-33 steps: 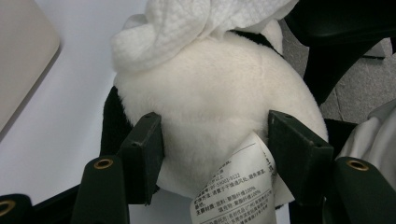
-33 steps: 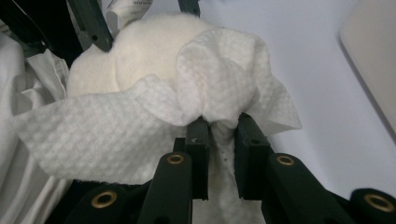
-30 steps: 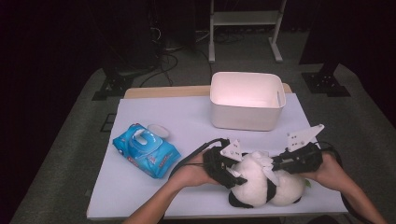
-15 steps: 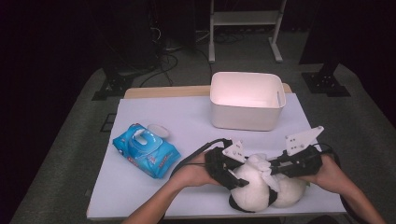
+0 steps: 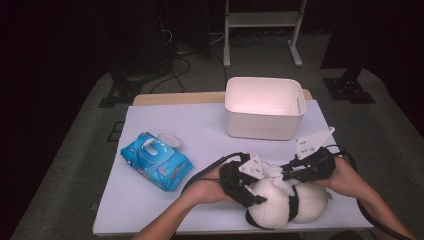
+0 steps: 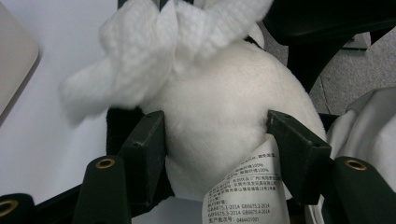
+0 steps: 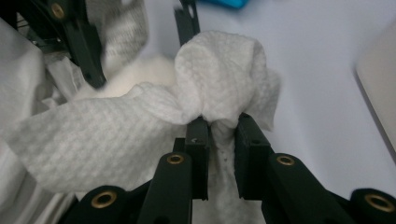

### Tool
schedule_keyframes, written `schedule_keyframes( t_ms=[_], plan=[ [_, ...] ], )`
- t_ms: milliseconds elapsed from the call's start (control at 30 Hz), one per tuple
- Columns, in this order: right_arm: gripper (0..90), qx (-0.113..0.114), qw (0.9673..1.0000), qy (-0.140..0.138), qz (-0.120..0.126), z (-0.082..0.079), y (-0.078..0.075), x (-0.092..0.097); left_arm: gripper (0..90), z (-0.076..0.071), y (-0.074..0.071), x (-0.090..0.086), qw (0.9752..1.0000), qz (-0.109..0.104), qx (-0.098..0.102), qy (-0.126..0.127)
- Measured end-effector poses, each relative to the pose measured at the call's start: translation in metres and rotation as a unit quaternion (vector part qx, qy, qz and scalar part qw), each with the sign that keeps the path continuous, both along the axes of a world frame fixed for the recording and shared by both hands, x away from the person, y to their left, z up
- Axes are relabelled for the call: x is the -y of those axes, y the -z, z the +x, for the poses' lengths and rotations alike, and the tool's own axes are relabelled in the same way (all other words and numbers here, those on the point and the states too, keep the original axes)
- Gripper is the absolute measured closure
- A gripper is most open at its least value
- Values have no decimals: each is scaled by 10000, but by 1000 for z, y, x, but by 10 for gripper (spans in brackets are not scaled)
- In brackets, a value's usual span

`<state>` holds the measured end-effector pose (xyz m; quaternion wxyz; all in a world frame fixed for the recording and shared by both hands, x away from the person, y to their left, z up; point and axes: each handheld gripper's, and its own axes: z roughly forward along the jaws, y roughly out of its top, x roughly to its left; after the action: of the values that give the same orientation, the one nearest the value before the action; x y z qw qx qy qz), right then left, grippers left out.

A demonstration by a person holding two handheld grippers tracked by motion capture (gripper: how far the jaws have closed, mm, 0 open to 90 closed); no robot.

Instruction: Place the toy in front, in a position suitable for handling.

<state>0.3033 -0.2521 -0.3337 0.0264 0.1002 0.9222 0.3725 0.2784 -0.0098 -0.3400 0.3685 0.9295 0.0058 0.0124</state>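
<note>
Plush toy's sewn-in label (image 6: 243,191) reads "GB6675.1-2014".

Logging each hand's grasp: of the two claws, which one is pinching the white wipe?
The right claw: its jaws pinch the bunched white wipe. The left claw instead straddles the plush toy.

White table (image 5: 150,200): bin (image 5: 263,109), blue wipes pack (image 5: 156,161), plush toy (image 5: 280,200).
</note>
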Motion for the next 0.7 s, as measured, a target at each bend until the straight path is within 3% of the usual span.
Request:
schedule_keyframes(
  t_ms=[100, 267, 467, 600, 700],
  plan=[
    [769, -65, 9994, 250, -212, -1, 8, 20, 385, 2, 0, 0, 10000, -18, -14, -25],
    [770, -216, 9987, 448, 71, -8, 14, 43, 387, 8, 0, 2, 9998, -85, -173, -79],
    [771, -290, 9984, 393, 286, -18, 21, 41, 375, 14, -2, 5, 9998, 66, -76, -197],
    [772, -283, 9986, 303, 316, -25, 24, 33, 361, 21, 0, 1, 9992, 67, -285, -278],
    [774, -179, 9992, 265, 240, -27, 24, 28, 356, 19, -6, -1, 9992, 20, -325, -229]
  ],
)
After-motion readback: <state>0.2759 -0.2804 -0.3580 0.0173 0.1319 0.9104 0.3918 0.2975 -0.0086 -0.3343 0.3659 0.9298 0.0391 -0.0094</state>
